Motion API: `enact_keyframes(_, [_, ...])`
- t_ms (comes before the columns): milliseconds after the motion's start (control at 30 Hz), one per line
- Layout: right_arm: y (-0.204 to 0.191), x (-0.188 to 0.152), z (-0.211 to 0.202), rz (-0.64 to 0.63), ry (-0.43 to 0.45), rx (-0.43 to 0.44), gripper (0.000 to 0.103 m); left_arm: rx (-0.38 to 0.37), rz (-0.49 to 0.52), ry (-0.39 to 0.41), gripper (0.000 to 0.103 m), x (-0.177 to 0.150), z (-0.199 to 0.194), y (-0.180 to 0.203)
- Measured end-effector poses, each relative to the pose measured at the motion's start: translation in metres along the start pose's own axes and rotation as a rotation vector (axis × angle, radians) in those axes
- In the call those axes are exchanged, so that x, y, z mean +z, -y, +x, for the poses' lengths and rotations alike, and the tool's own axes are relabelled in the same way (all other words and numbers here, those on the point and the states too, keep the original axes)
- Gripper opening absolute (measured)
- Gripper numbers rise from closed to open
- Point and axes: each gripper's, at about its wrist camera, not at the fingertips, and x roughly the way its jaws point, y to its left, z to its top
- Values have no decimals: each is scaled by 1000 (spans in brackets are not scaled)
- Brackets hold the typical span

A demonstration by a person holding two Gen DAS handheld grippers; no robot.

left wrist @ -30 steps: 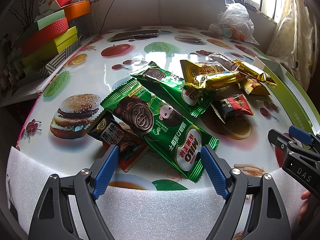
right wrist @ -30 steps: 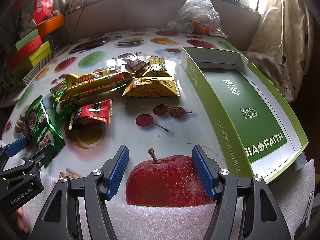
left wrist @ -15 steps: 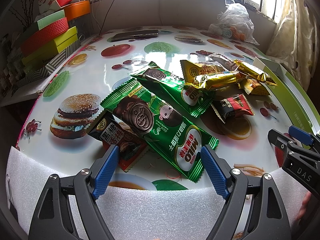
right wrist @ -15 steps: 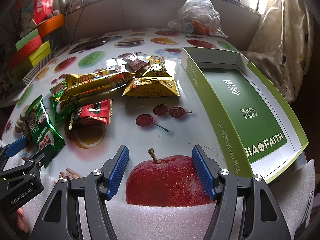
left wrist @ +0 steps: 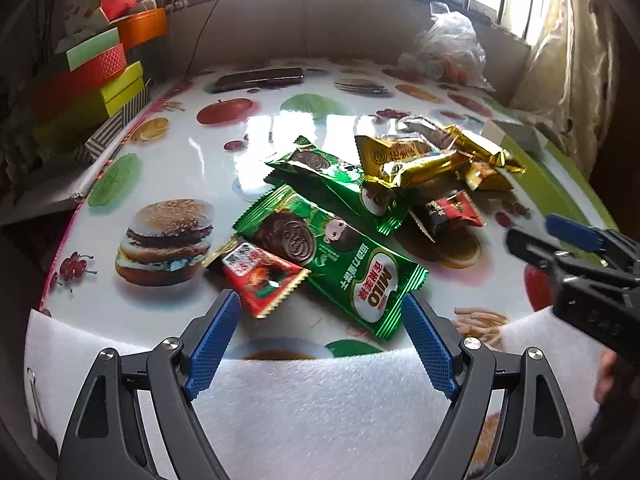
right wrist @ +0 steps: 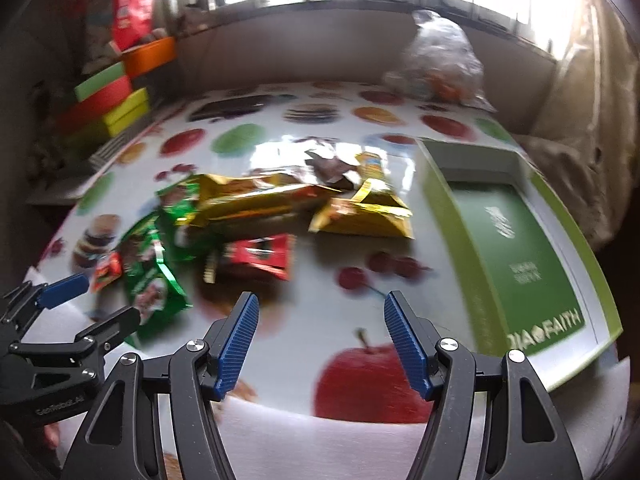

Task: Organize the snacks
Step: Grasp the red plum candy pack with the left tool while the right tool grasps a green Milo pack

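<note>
Two grippers hang over the near edge of the table (left wrist: 256,148), both with jaws wide apart and nothing between them: the left gripper (left wrist: 320,330) faces the near end of the snack pile, the right gripper (right wrist: 322,338) faces bare tablecloth short of it. The snacks lie loose and overlapping mid-table: a big green biscuit packet (left wrist: 332,258) with a small red packet (left wrist: 262,278) tucked against its left side, a second green packet (left wrist: 340,184) behind, gold packets (left wrist: 432,160) heaped beyond that, and a dark red sachet (left wrist: 450,212) to the right. The green box (right wrist: 516,236), open and with nothing in it, stands along the right side, well apart from the pile. The likeliest trouble is a double pick: the left jaws bracket both the green packet's end and the red packet, so closing could catch two wrappers or skate off glossy film. Dragging one packet may also tug the overlapped ones along. The right view is blurred, so judging depth there is unsafe. The two grippers sit near each other at the front edge and could clash if both go for the middle. Room is best straight ahead and across the bare cloth toward the box; its raised near wall must be cleared, and stacked boxes (left wrist: 100,76) crowd the far left.
</note>
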Motion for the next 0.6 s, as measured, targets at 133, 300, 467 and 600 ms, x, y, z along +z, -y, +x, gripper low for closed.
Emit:
enact_keyframes(133, [-19, 7, 4, -44, -12, 38, 66, -4, -38, 30, 83, 1, -15, -22])
enact_keyframes(300, [-42, 15, 13, -105, -40, 113, 66, 38, -88, 34, 83, 2, -17, -50])
enact_keyframes(467, [-67, 21, 24, -154, -68, 199, 66, 37, -109, 14, 83, 1, -9, -67])
enact_keyframes(600, [-86, 23, 35, -216, -100, 234, 66, -43, -137, -33, 83, 0, 2, -73])
